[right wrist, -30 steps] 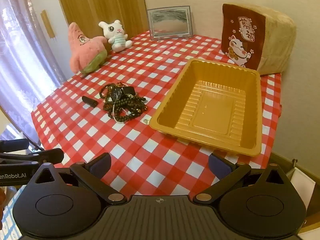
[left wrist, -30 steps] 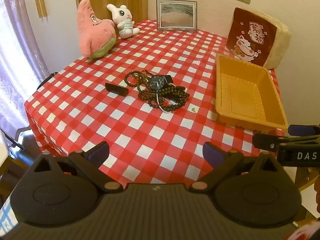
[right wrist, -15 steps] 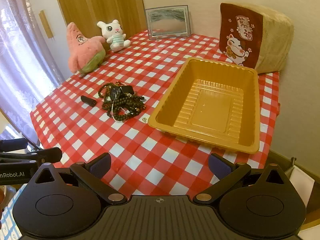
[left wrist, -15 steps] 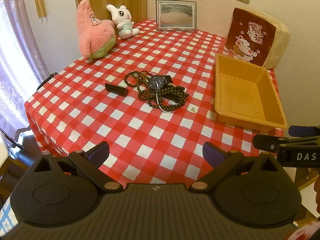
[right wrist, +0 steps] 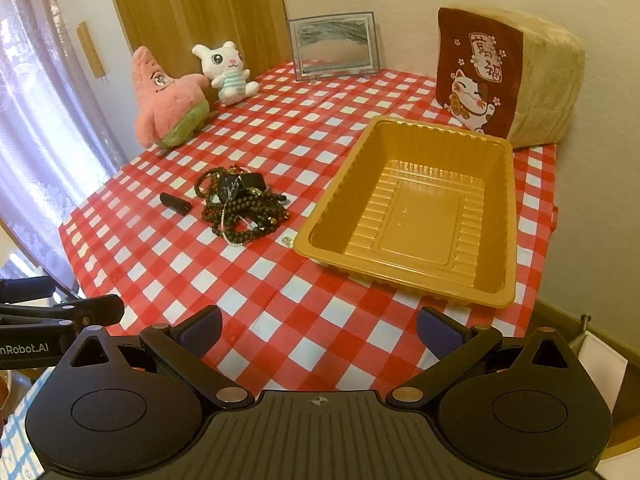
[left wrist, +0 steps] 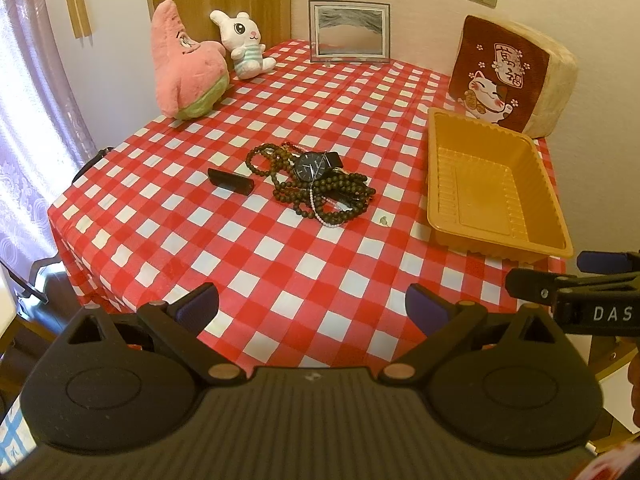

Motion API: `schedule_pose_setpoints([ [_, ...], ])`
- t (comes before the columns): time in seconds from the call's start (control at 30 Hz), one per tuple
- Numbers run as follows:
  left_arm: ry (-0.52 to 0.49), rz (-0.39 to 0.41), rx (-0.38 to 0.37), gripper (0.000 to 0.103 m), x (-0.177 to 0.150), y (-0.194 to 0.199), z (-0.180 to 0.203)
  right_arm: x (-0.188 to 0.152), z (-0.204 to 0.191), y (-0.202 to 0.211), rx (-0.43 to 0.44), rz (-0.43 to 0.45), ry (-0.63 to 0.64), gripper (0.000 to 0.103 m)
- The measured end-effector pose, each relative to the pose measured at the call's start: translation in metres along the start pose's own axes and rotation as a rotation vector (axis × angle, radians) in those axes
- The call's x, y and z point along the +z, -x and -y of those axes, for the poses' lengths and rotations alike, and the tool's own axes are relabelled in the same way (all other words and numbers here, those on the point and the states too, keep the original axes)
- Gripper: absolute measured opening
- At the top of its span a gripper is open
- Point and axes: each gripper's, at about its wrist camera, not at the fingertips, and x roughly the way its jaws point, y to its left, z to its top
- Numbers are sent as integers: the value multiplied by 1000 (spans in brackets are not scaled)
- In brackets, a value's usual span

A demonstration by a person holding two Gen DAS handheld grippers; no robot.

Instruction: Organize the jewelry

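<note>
red-and-white checked cloth covered the table, and near its middle lay a tangled heap of dark wooden bead strings with a thin strand of small pale beads running through it. a black round-faced wristwatch rested on top of the heap, towards its far side. just left of the heap, apart from it, lay a small black oblong case. a tiny pale trinket sat alone on the cloth between the heap and the tray. to the right stood an empty orange ribbed plastic tray, its far end close to a brown loaf-shaped cushion with a lucky-cat print. at the far left of the table sat a pink starfish plush toy and, just beside it, a white rabbit plush toy; a framed grey picture stood upright at the far edge against the wall. the left gripper hovered over the near edge of the table with its fingers spread wide and nothing between them. the right gripper hovered likewise at the near edge, facing the tray, its fingers also wide apart and holding nothing. each gripper showed at the side of the other's view.
</note>
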Motion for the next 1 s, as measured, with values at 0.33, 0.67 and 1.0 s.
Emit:
schedule_pose_setpoints([
  [0.33,0,-2,-1,99,0,1,1,1,1,0,-1,1,-2,103],
  [0.67,0,-2,-1,99,0,2,2,1,2,0,-1,1,-3,103],
  [1.0,0,-1,0,99,0,2,2,1,3,0,-1,3,-4,103],
])
